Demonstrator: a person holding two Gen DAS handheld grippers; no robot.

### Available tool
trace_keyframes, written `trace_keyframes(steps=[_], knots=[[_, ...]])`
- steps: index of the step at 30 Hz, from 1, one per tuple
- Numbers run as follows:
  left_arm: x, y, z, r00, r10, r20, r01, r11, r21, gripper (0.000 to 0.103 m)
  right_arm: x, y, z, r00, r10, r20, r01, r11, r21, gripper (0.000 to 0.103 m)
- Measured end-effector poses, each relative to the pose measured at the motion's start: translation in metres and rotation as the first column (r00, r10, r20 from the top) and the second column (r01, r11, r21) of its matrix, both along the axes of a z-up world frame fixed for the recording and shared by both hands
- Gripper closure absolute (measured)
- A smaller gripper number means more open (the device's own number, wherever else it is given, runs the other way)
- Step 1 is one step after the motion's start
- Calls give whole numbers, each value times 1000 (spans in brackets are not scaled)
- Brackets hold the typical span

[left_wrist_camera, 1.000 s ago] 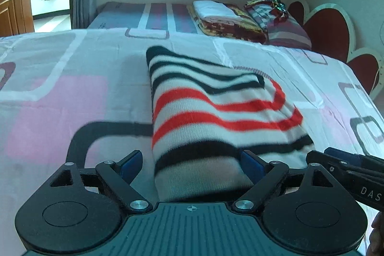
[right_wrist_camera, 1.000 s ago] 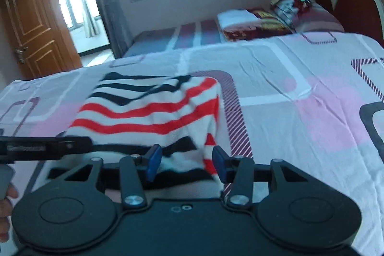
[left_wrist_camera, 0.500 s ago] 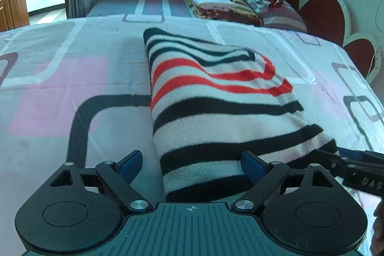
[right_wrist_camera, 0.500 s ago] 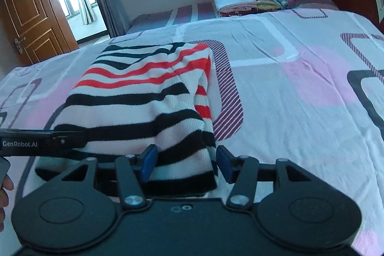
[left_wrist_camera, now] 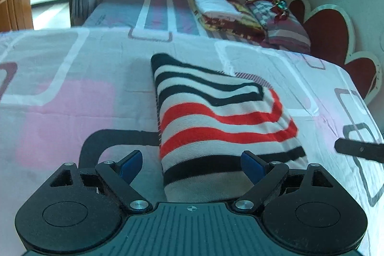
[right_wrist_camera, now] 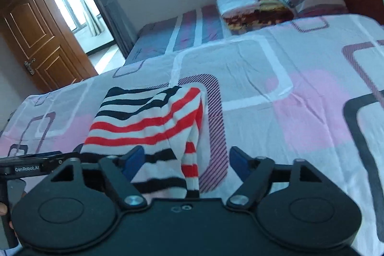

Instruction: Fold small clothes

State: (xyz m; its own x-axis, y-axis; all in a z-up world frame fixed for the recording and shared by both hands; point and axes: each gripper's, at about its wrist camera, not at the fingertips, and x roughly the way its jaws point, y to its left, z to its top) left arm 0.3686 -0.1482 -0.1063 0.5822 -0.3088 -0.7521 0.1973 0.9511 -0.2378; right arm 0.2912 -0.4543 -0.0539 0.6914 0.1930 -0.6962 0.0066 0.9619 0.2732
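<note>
Left gripper [left_wrist_camera: 189, 166]: its blue pads stood wide apart, released, straddling the near left edge of the sweater without pinching it, as far as I could tell.
Sweater [left_wrist_camera: 223, 121]: the striped knit lay on the bed, a little left of the middle, already doubled into a thick oblong; black bands at the far and near ends, red ones between.
Fold so far: I judged the main fold done. The left side looked straight and stacked. On the right side the layers sagged open, a loose flap [right_wrist_camera: 190, 160] hanging beside the body.
Right gripper [right_wrist_camera: 186, 161]: also spread, nothing clamped; the sweater's near right corner sat between its pads, closer to the left one.
Bed [right_wrist_camera: 300, 100]: the patterned sheet under the sweater was mostly smooth, with bare sheet on its right.
Far end: folded blankets [right_wrist_camera: 254, 7] were stacked by the headboard, well apart from the work.
What was left: by my reckoning, tidying that right flap, perhaps one more fold to make it compact. No other small clothes were in sight.
</note>
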Motion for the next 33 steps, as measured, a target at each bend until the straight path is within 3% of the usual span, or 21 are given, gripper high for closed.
trace_keyframes(steps=[3, 7, 14, 17, 20, 24, 26, 29, 33], knots=[[11, 4, -17, 999, 22, -46, -23, 999, -35, 15, 18, 3, -19, 999, 6, -51, -4, 999, 47, 21], [23, 14, -37, 994, 28, -107, -45, 986, -163, 15, 36, 8, -45, 996, 11, -91, -3, 996, 87, 21], [37, 4, -62, 986, -14, -165, -29, 966, -256, 15, 61, 5, -76, 988, 46, -150, -23, 988, 152, 22], [38, -5, -65, 989, -26, -147, -12, 968, -252, 15, 66, 3, -82, 989, 59, -139, -32, 982, 186, 22], [38, -11, -66, 990, -17, -143, -20, 967, -254, 20, 68, 7, -83, 987, 94, -129, -65, 975, 214, 42], [36, -8, -64, 991, -7, -136, -29, 964, -263, 26, 64, 12, -81, 989, 93, -110, -68, 974, 215, 51], [39, -9, -68, 990, -6, -144, -34, 963, -268, 26, 65, 8, -80, 989, 101, -111, -74, 972, 223, 50], [41, -13, -68, 990, 3, -141, -39, 966, -254, 26, 71, 8, -86, 989, 92, -116, -61, 966, 250, 40], [37, -15, -64, 991, 12, -131, -43, 971, -236, 30, 68, 21, -84, 993, 79, -87, -62, 981, 182, 47]])
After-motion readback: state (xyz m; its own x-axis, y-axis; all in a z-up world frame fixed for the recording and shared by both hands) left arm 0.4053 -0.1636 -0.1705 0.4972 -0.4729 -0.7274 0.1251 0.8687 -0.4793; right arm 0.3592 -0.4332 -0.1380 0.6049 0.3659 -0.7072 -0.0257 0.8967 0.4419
